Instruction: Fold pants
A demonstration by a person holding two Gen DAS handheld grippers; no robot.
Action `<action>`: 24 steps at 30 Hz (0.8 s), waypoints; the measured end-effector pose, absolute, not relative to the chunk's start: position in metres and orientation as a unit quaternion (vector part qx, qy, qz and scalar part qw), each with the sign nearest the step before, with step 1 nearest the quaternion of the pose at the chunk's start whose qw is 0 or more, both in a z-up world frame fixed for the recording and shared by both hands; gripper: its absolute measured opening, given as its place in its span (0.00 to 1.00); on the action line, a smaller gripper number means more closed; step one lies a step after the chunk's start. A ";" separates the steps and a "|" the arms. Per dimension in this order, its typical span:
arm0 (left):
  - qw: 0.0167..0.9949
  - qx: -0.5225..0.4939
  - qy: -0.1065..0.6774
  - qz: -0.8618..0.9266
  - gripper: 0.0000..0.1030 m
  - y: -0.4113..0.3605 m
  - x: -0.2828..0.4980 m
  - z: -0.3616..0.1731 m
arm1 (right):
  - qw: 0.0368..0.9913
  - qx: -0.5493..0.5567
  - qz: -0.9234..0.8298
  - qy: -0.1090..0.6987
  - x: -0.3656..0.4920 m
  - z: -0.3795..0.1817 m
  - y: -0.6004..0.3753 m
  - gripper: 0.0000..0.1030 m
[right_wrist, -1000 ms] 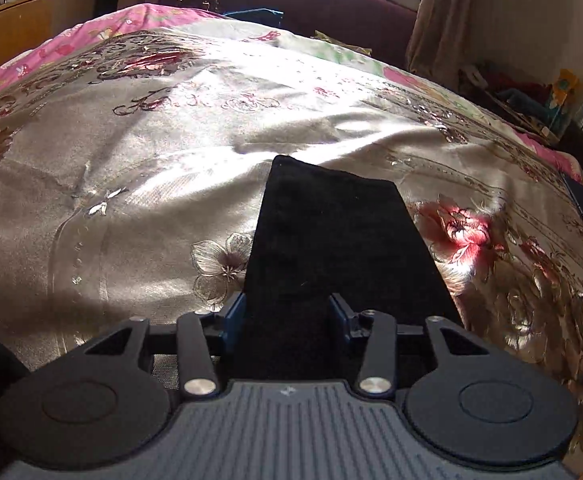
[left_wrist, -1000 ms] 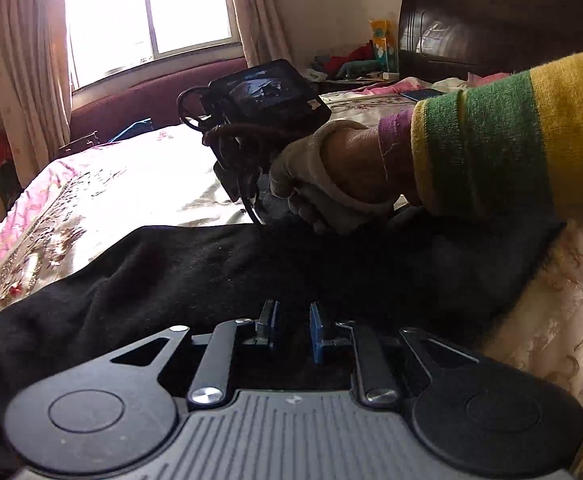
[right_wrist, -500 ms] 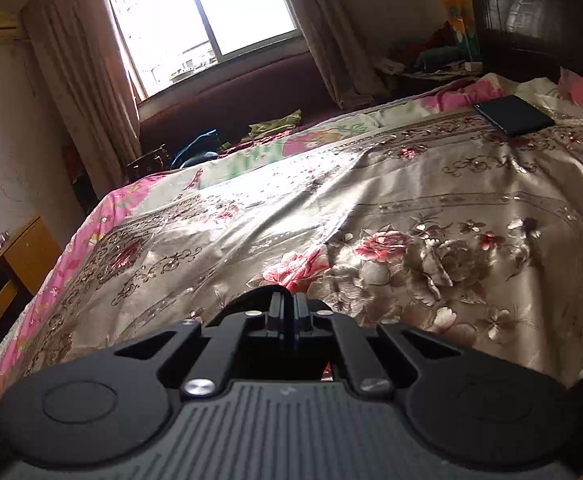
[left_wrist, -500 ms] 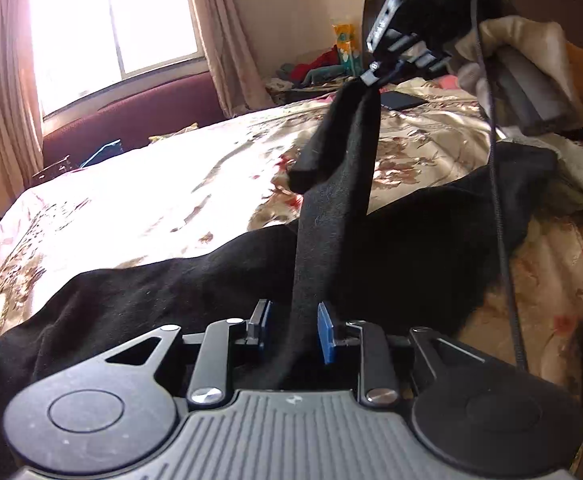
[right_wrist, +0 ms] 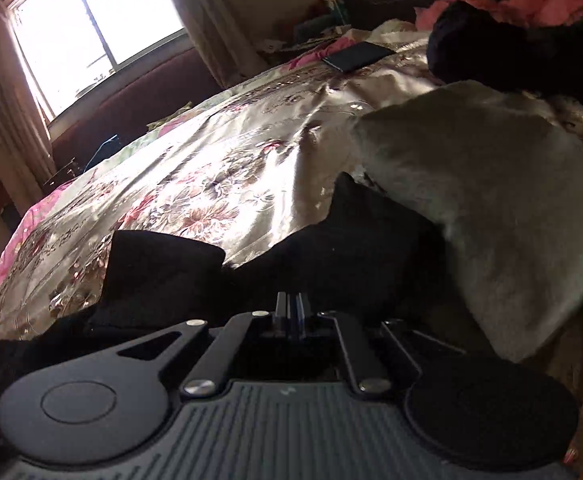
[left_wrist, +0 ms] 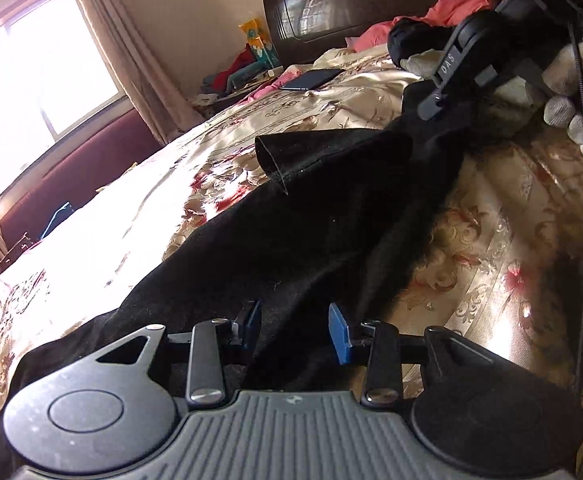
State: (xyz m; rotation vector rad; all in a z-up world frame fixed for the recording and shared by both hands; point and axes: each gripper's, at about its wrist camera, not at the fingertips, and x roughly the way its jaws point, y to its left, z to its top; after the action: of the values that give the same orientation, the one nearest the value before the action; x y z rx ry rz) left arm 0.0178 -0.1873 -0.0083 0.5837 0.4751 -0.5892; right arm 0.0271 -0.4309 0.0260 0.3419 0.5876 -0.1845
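Observation:
Black pants [left_wrist: 299, 232] lie on a floral bedspread [left_wrist: 139, 216]. One leg is drawn over toward the right, its hem opening [left_wrist: 275, 160] facing the camera. My left gripper [left_wrist: 294, 330] is open, its blue pads astride a ridge of the black cloth low over the bed. My right gripper [right_wrist: 291, 312] is shut on the black pants [right_wrist: 355, 240]; in the left wrist view it shows at upper right [left_wrist: 447, 92], held by a gloved hand, pinching the leg's end.
A grey folded cloth [right_wrist: 503, 208] lies right of the right gripper. A dark phone [left_wrist: 311, 79] rests on the bed. Pink and black clothes [right_wrist: 523, 32] pile by the dark headboard [left_wrist: 351, 4]. A window [left_wrist: 31, 76] is at left.
The right gripper has come down from high above the bed, laying the lifted pant leg over to the right. The left gripper's jaws have opened wider on the cloth.

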 end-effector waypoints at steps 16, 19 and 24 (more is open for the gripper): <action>0.899 0.256 0.233 -0.267 0.50 -0.174 0.030 -0.009 | 0.960 0.005 -0.050 0.274 0.078 0.029 -0.383 0.03; 0.897 0.264 0.224 -0.274 0.51 -0.178 0.029 -0.010 | 0.952 0.151 -0.084 0.253 0.058 0.054 -0.443 0.03; 0.886 0.318 0.193 -0.278 0.62 -0.202 0.025 -0.023 | 0.921 0.292 -0.093 0.242 0.037 0.057 -0.502 0.03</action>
State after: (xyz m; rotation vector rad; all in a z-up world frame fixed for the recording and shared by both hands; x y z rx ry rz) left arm 0.0251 -0.2016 -0.0227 0.6614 0.4007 -0.5774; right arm 0.0368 -0.5015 0.0574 0.5998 0.4972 -0.1911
